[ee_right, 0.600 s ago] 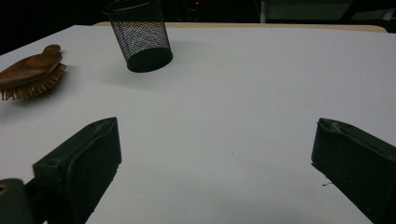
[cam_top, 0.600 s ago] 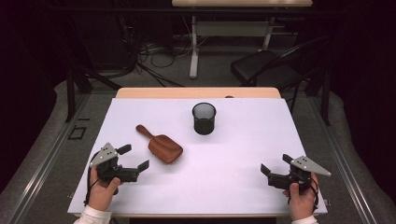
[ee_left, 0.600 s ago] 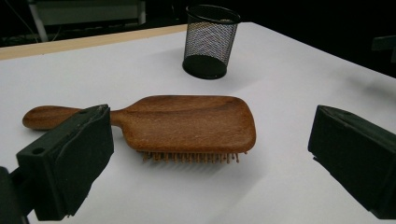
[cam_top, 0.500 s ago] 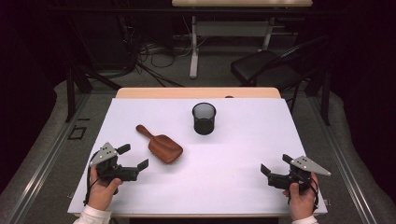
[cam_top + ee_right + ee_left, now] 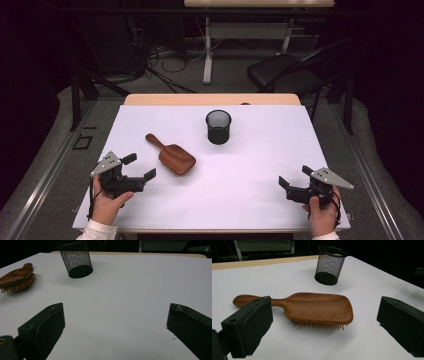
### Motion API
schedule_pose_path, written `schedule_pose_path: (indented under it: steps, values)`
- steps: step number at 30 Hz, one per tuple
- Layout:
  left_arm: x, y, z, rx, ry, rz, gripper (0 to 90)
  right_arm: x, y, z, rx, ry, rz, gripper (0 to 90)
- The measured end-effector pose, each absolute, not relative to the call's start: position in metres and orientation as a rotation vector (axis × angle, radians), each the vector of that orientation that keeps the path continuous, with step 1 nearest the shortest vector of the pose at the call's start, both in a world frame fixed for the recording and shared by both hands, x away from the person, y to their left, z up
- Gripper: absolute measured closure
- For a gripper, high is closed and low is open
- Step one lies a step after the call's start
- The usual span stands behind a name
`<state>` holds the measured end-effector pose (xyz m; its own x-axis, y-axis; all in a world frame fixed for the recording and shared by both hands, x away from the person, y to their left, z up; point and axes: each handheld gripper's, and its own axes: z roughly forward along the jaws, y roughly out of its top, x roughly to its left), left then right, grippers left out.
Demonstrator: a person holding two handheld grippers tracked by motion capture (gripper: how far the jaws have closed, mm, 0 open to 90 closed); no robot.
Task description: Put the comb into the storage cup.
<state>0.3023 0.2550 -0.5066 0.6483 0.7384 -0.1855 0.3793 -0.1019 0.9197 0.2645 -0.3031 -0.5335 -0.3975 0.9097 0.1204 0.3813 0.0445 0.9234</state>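
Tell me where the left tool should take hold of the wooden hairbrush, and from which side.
Probably the handle. The hairbrush lies bristles down on the white table, its slim handle pointing away from the person, toward the far left. The left tool, jaws open, could come down from above and close across that narrow neck; the head looks wide and its bristles leave little room beneath.

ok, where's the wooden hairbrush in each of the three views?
High view: hairbrush left of centre on the white table, bristles down, handle pointing up-left.
Left gripper view: hairbrush at centre, straight ahead.
Right gripper view: hairbrush at the left edge, partly cut off.
Shared landmark: black mesh cup, standing beyond the brush.
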Motion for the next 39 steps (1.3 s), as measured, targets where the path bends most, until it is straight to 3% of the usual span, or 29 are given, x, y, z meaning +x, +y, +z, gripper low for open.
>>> schedule_pose_path:
  steps: [5,9,12,22,30,39]
  values:
    - [0.312,0.25,-0.498,1.737,0.938,0.434,6.1,0.261,-0.303,-0.533,1.301,1.808,1.337,1.5]
    - [0.327,0.246,-0.491,1.735,0.966,0.411,15.7,0.26,-0.304,-0.532,1.306,1.8,1.339,1.6]
    - [0.34,0.243,-0.485,1.728,0.973,0.395,17.6,0.261,-0.305,-0.533,1.314,1.797,1.337,1.8]
    - [0.37,0.238,-0.46,1.704,1.037,0.401,44.8,0.263,-0.304,-0.534,1.302,1.813,1.347,1.9]
    - [0.399,0.242,-0.456,1.721,1.109,0.41,50.1,0.264,-0.303,-0.534,1.312,1.817,1.353,2.0]
    - [0.432,0.245,-0.46,1.761,1.236,0.332,75.9,0.265,-0.303,-0.536,1.308,1.828,1.344,2.1]
